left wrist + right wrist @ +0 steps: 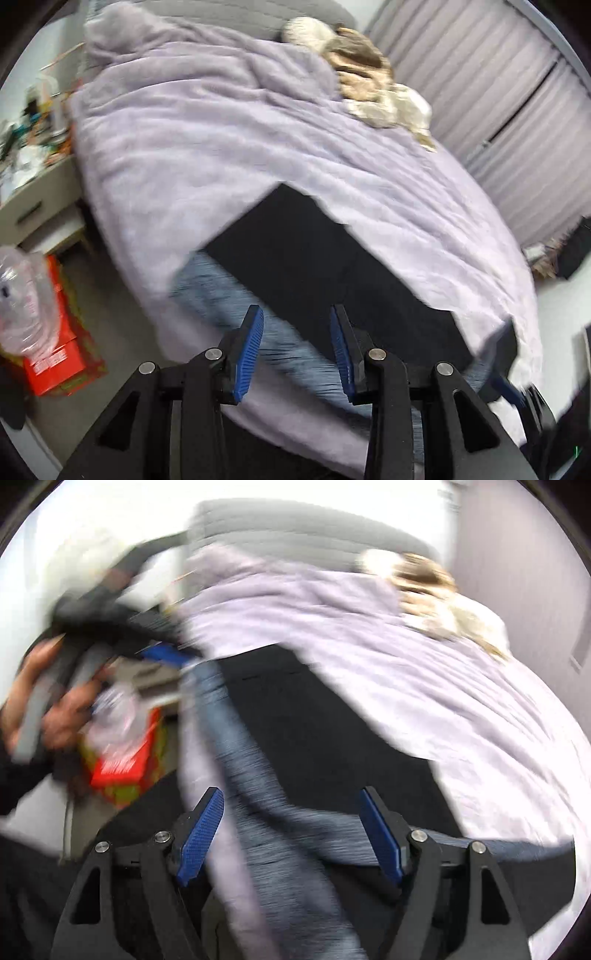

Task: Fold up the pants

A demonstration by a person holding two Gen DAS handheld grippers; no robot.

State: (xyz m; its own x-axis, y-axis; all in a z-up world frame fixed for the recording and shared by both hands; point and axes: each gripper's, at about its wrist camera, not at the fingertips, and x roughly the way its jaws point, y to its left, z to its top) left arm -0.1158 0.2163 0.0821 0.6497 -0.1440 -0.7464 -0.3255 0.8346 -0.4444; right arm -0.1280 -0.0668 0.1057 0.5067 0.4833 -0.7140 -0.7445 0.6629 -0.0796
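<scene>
Left wrist view shows the black pants [314, 258] lying flat on the lavender blanket [221, 147] near the bed's foot, over a blue-grey garment [229, 295]. Both the left gripper [297, 347] and right gripper [291, 838] hover with fingers spread wide, holding nothing. A pinch could catch the blue-grey garment or blanket too; blur hides the edges.

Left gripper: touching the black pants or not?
Apart. In the left wrist view the left gripper is open with nothing between its blue pads, and the black pants lie flat on the lilac blanket beyond the fingertips.
</scene>
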